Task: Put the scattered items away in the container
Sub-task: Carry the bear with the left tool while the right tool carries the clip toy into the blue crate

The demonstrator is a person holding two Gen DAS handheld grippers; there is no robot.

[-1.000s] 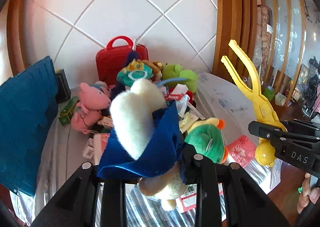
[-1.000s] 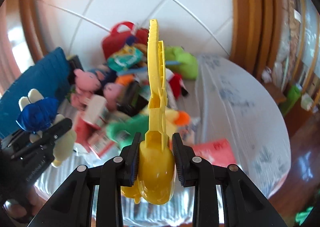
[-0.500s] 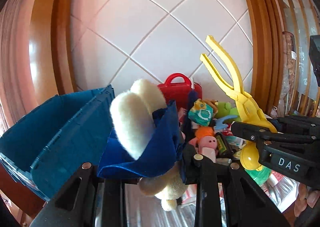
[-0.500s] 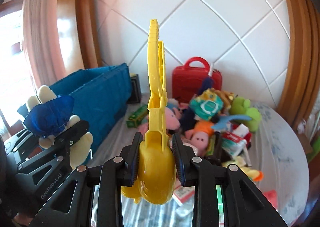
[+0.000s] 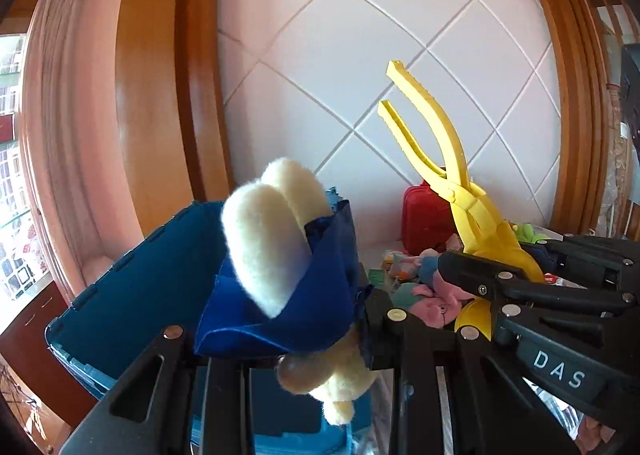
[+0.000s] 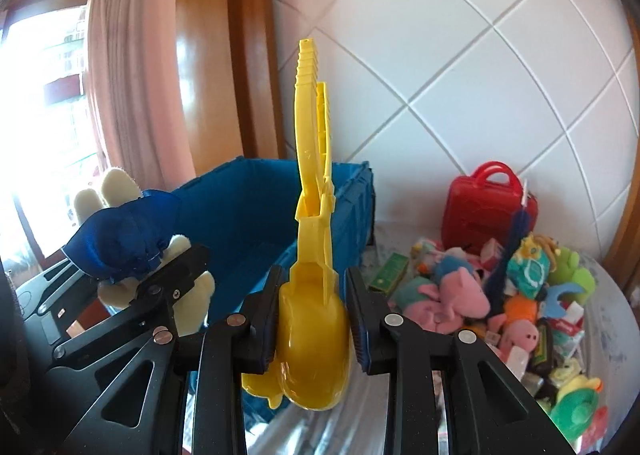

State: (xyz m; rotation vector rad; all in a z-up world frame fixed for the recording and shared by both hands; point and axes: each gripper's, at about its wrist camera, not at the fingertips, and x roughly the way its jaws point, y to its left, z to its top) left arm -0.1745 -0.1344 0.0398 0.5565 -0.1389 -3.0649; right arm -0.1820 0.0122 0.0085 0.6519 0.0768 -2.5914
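– Fingers [image 5: 224, 383] of the left gripper [image 5: 276, 331] are pressed on what, do you see?

– They pinch a cream plush toy [image 5: 268, 239] with a blue cloth around it. Its body sits between the two black fingers; the pale rounded parts stick up above them and a small part hangs below.

– And the right gripper [image 6: 312, 315]?

– Its pads [image 6: 266, 319] clamp the round yellow bowl of a yellow plastic tong toy [image 6: 314, 283]. The bowl is held between the fingers, and the two long handles rise straight up over them.

– Where is the container?

– The blue crate [image 6: 256, 207] stands just behind both grippers, open at the top, its near wall close under the plush. From the right wrist view the left gripper with the plush is at the left, in front of the crate's side.

– And the other things?

– Further right, on the table with a plastic cover [image 6: 612, 295], lies a heap of plush animals [image 6: 452, 291] and small packets. A red toy suitcase [image 6: 484, 207] stands behind it, against the white tiled wall [image 6: 480, 55].
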